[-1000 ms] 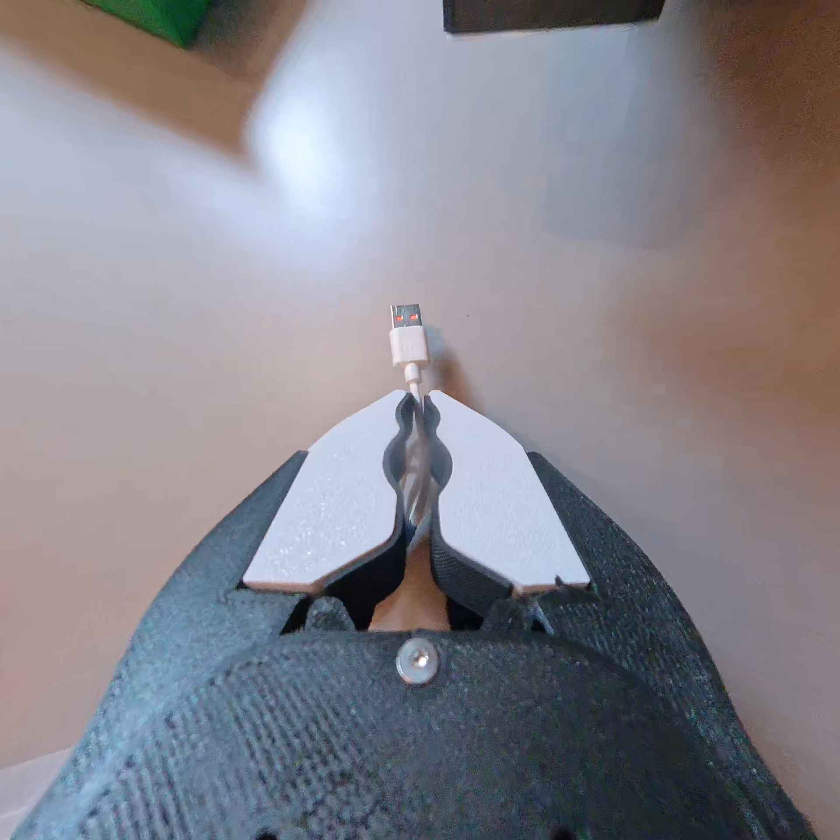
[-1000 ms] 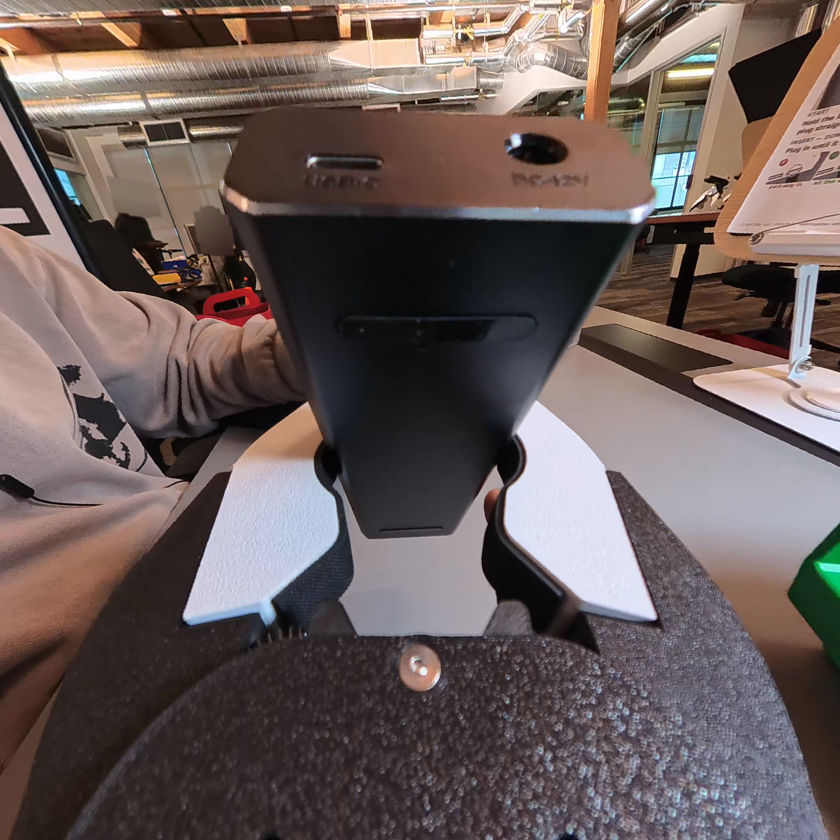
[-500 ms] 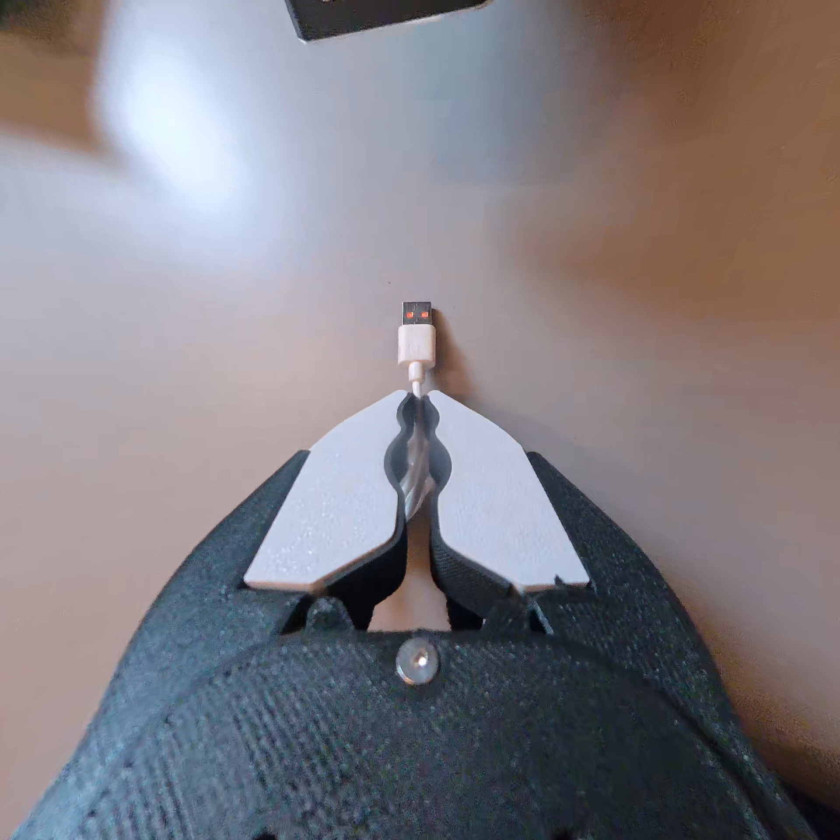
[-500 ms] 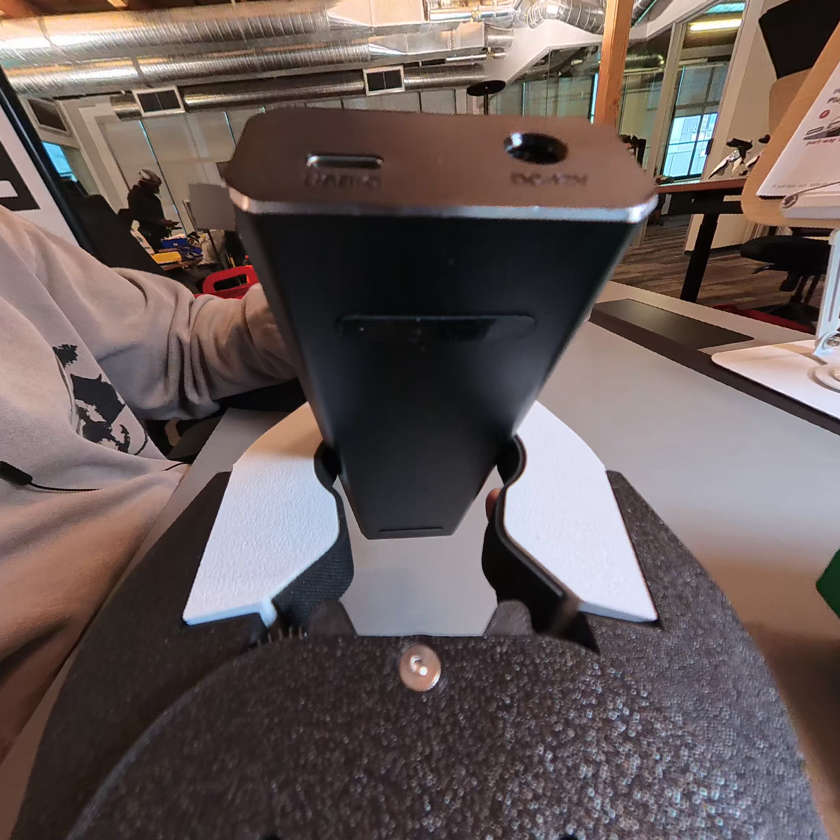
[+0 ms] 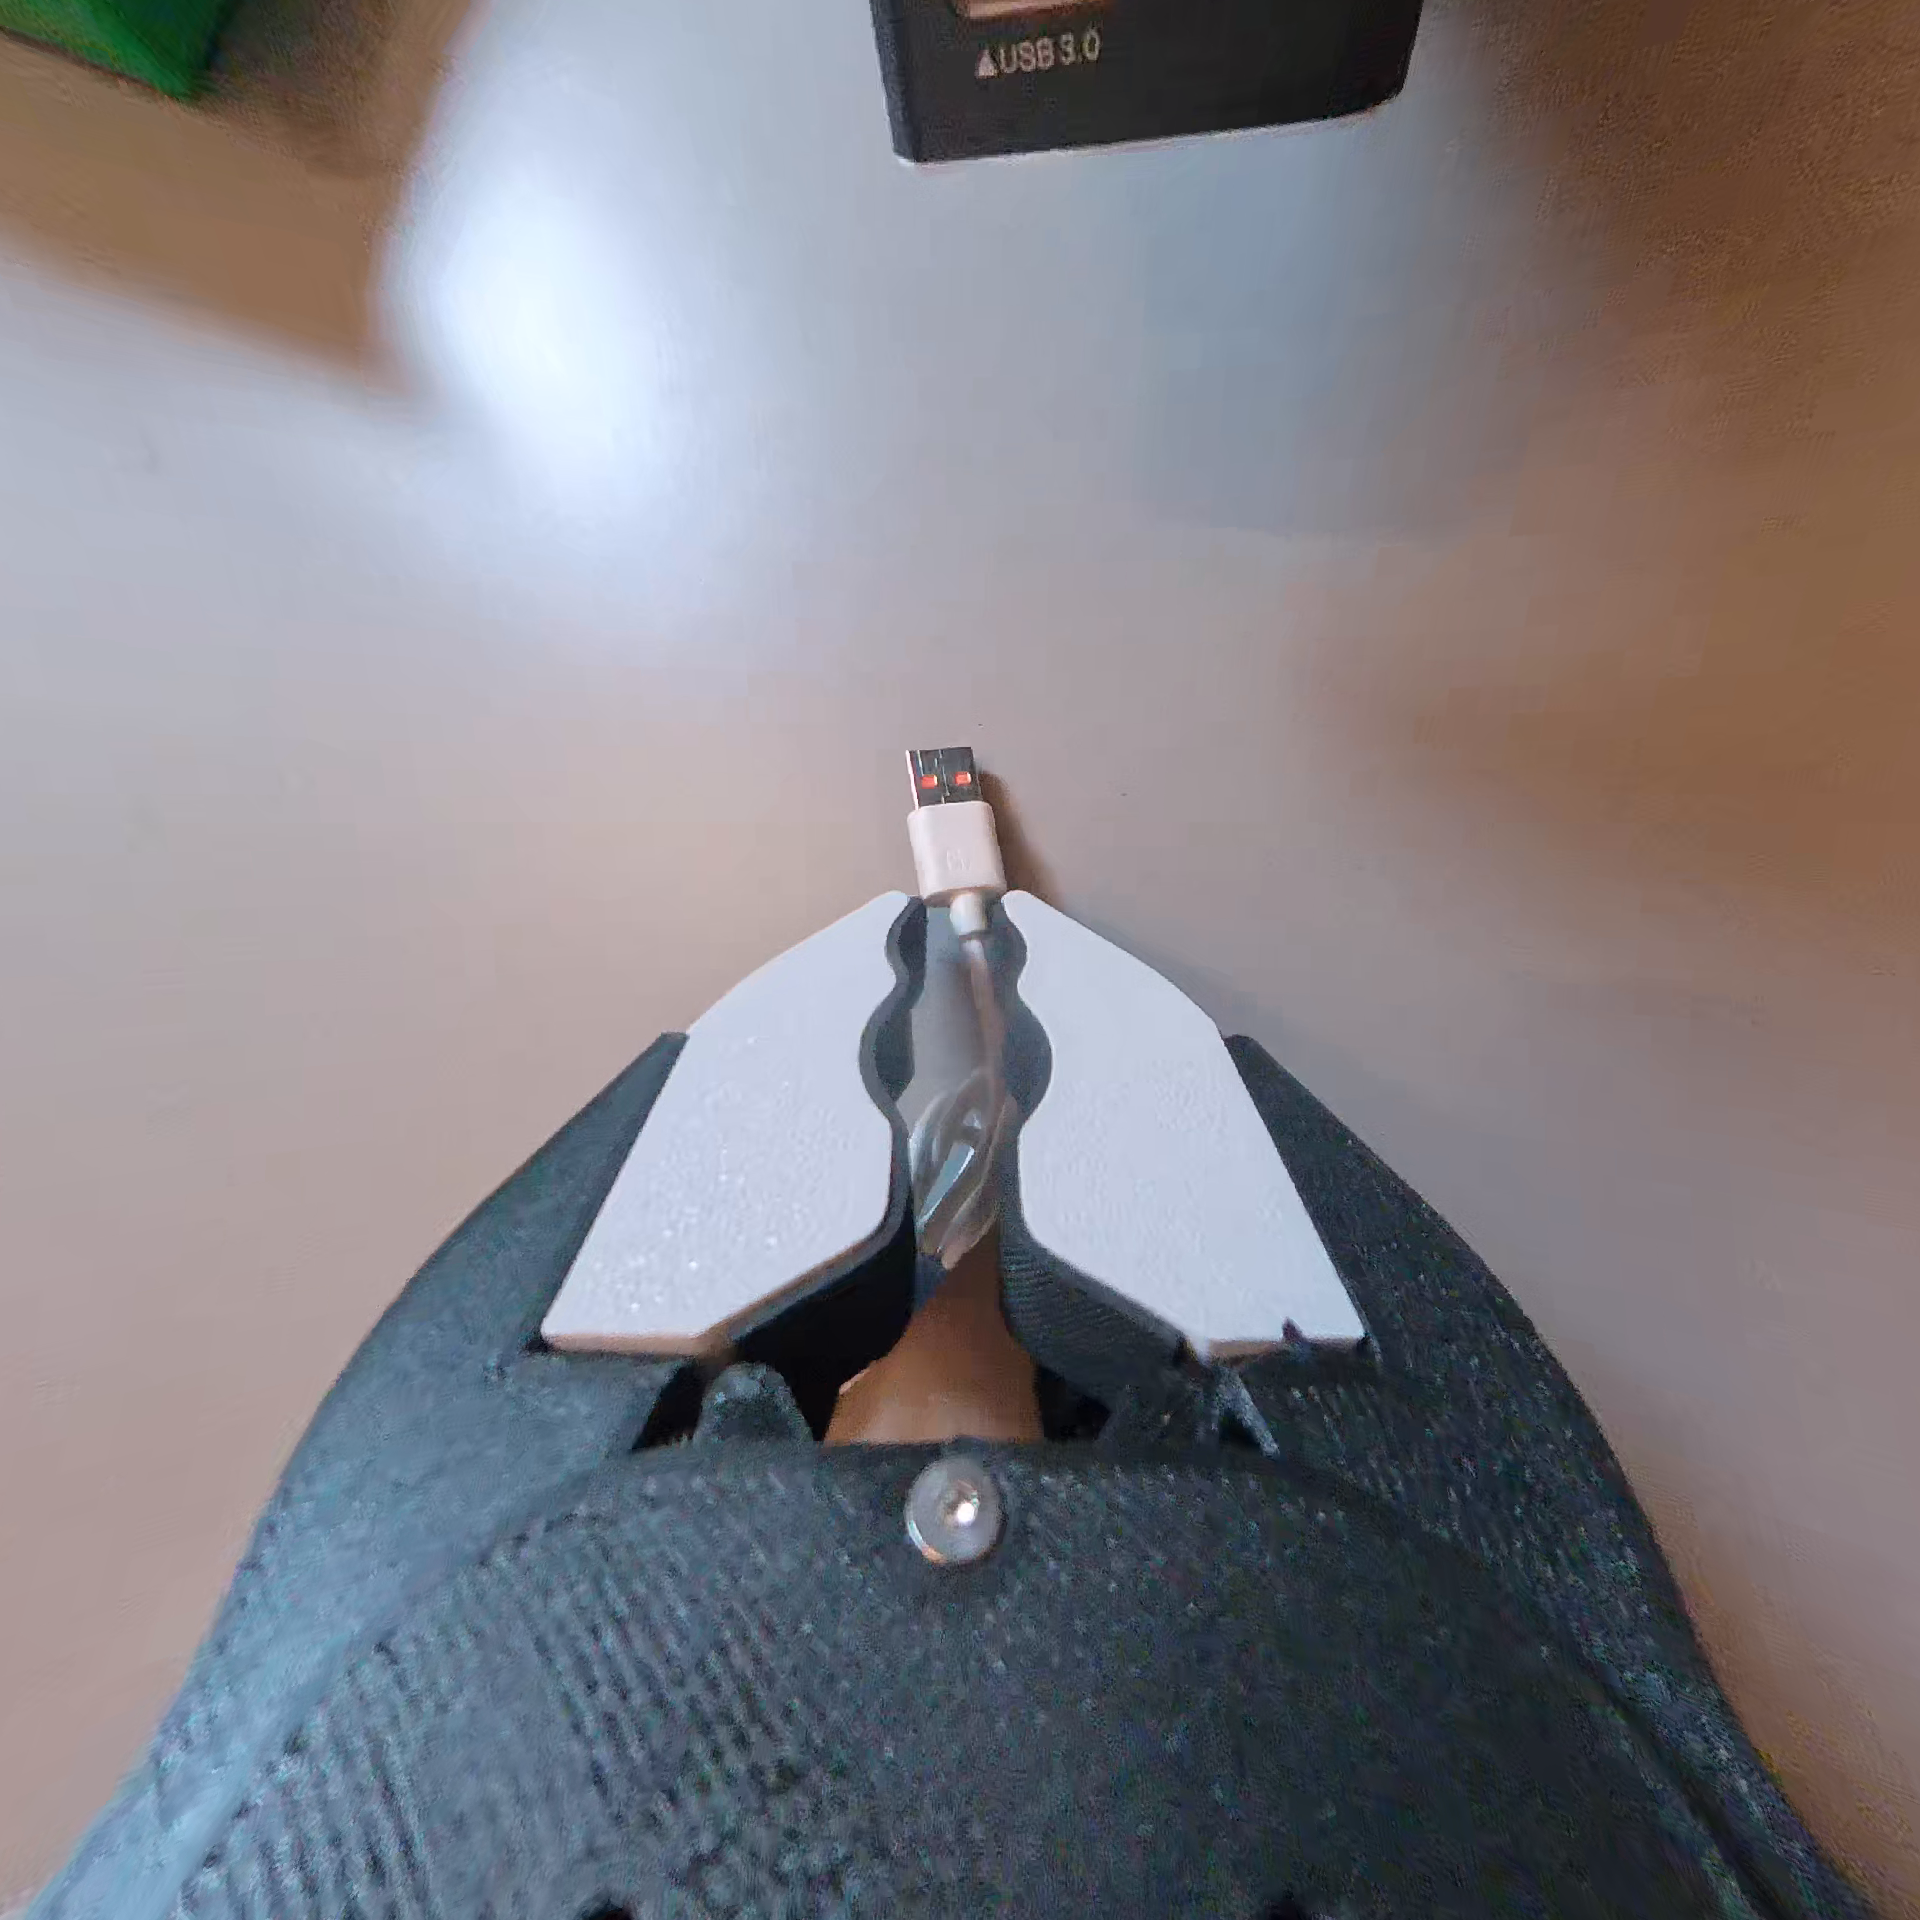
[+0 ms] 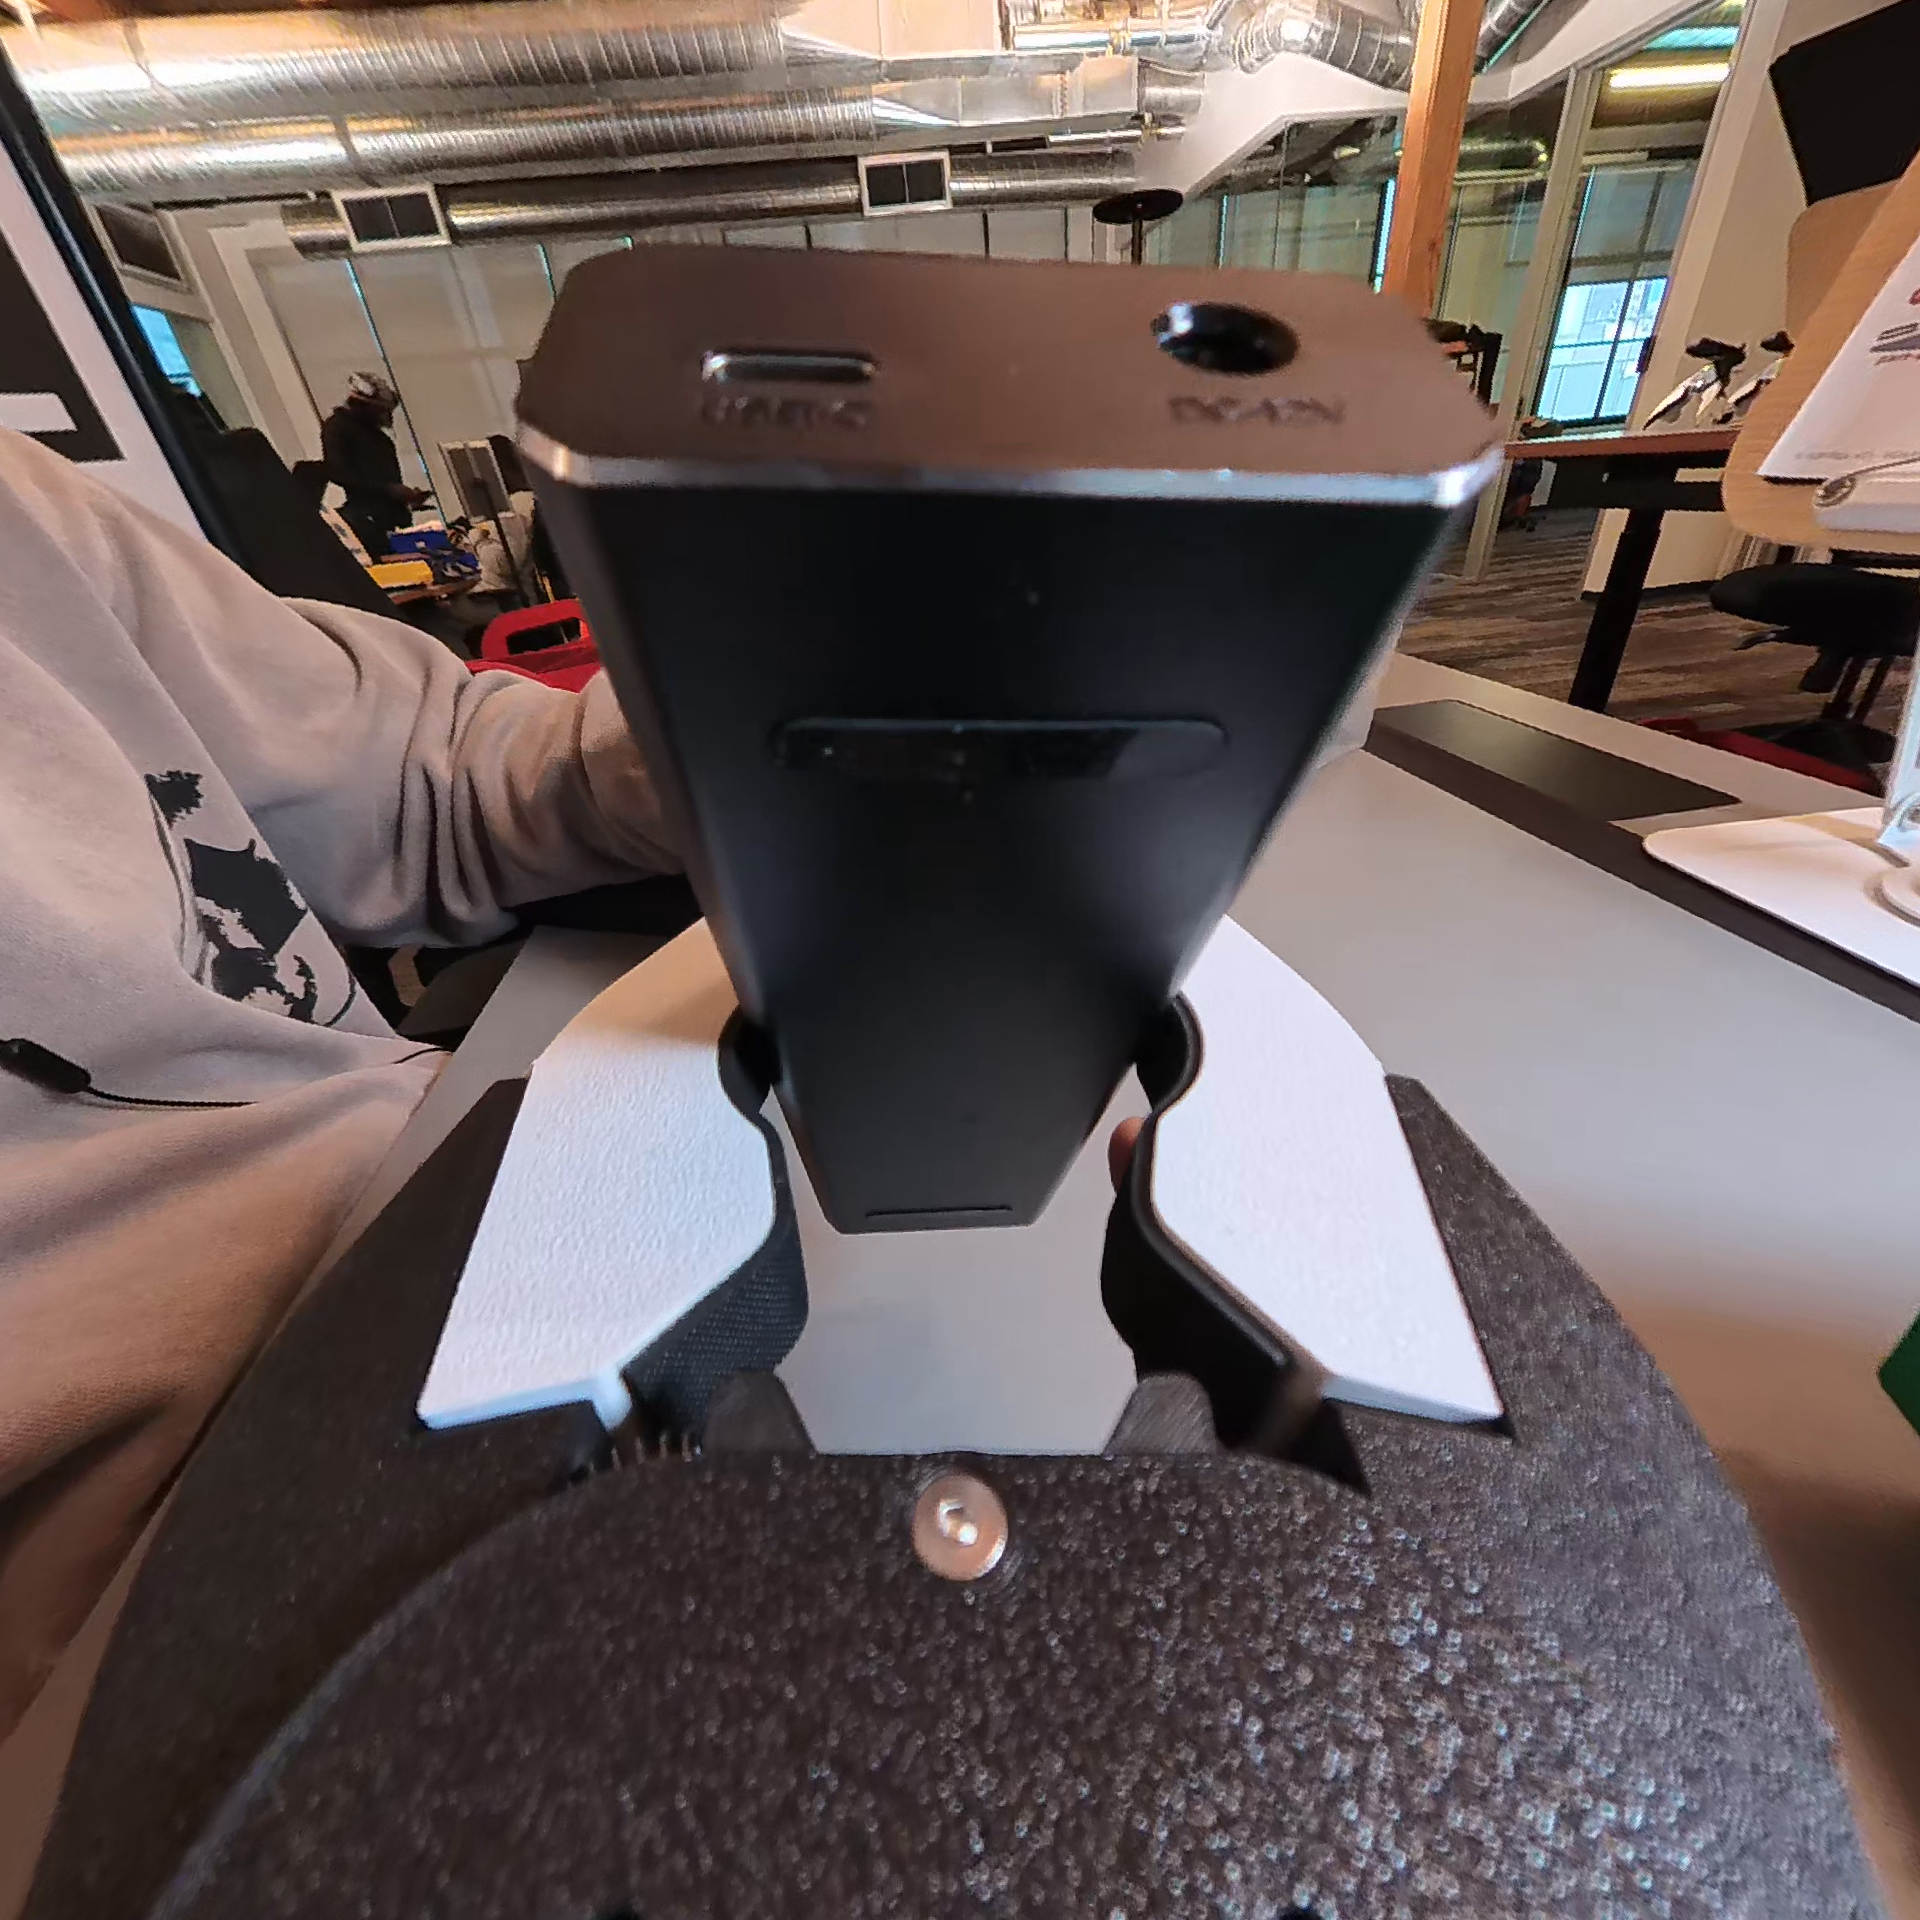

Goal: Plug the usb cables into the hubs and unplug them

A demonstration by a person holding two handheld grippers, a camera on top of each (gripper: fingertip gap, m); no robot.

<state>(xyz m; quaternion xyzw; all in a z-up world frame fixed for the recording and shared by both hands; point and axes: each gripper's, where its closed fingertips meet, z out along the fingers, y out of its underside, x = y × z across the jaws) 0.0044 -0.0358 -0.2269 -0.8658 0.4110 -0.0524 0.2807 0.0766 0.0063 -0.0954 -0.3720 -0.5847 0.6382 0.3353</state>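
Note:
My left gripper [image 5: 961, 902] is shut on a white USB cable [image 5: 954, 850] just behind its plug; the metal USB-A plug sticks out past the fingertips, above the grey table [image 5: 1351, 623]. The black hub [image 5: 1143, 73] shows at the top edge of the left wrist view, its port side facing the plug, well apart from it. My right gripper [image 6: 961, 1023] is shut on that black hub [image 6: 987, 727], held lifted with its end face, a small slot and a round socket, pointing away from the camera.
A green block [image 5: 114, 42] sits at the top left in the left wrist view and at the right edge of the right wrist view [image 6: 1901, 1382]. A person's grey sleeve [image 6: 260, 831] is on the left. A white stand base [image 6: 1787, 883] sits on the table's right. One gripper's finger ends stand about 15 cm off the other's. From the right gripper's tips to the green block [image 5: 114, 42] is close to 20 cm.
The hub has come further into the left wrist view from the top, closer to the plug. The right gripper has swung slightly with the hub still held; both grips are unchanged.

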